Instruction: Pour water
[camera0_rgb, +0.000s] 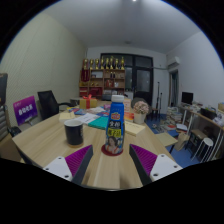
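Just ahead of my fingers a tall bottle (116, 127) with a blue cap and colourful label stands upright on the table (45, 140), a dark cup (73, 132) standing nearby beside it

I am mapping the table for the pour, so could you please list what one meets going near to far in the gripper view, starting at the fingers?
Hand-held gripper, open, with the bottle between its fingers → black cup, off to the left → bookshelf at the far wall.
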